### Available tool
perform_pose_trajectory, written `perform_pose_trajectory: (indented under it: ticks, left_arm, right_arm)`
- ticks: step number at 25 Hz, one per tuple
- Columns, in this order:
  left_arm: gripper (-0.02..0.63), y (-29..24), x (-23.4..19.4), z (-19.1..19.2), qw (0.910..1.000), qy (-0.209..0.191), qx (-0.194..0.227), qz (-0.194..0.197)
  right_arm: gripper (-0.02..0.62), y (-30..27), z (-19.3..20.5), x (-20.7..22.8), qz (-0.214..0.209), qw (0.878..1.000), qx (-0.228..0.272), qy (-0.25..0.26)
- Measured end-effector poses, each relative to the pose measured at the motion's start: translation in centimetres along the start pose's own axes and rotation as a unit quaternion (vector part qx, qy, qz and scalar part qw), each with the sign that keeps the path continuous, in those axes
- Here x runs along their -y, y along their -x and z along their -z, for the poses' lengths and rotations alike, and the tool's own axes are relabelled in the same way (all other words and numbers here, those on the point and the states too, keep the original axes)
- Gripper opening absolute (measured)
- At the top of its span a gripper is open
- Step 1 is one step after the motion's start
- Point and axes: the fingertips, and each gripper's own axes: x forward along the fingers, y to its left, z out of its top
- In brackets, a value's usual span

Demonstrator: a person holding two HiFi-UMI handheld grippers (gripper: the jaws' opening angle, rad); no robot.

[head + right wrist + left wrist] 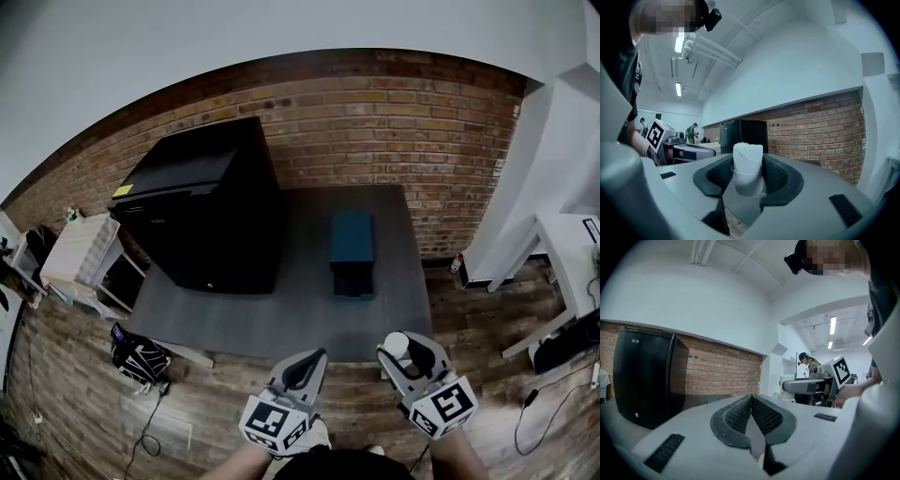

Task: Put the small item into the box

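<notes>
A small white roll stands upright between the pads of my right gripper, which is shut on it. In the head view the roll shows at the tip of the right gripper, just past the table's front edge. A teal box lies right of centre on the grey table, with a darker piece at its near end. My left gripper hovers beside the right one, off the table's front edge. Its jaws are shut with nothing between them.
A large black cabinet stands on the table's left half, before a brick wall. A white shelf unit and a bag are on the floor at left, white furniture at right. People stand in the room's far end.
</notes>
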Motion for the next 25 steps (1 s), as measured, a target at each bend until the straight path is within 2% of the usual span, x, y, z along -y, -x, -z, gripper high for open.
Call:
perform_pose_trajectory:
  ticks: [13, 25]
  left_arm:
    - [0.032, -2.3, -6.4, 0.6, 0.9987, 0.013, -0.005, 0.050]
    - [0.032, -2.0, -8.3, 0.3, 0.9951, -0.002, 0.006, 0.098]
  right_arm:
    - [0.195, -6.1, 0.3, 0.7, 0.052, 0.998, -0.022, 0.006]
    - [0.195, -10.0, -0.1, 0.3, 0.082, 0.996, -0.033, 0.026]
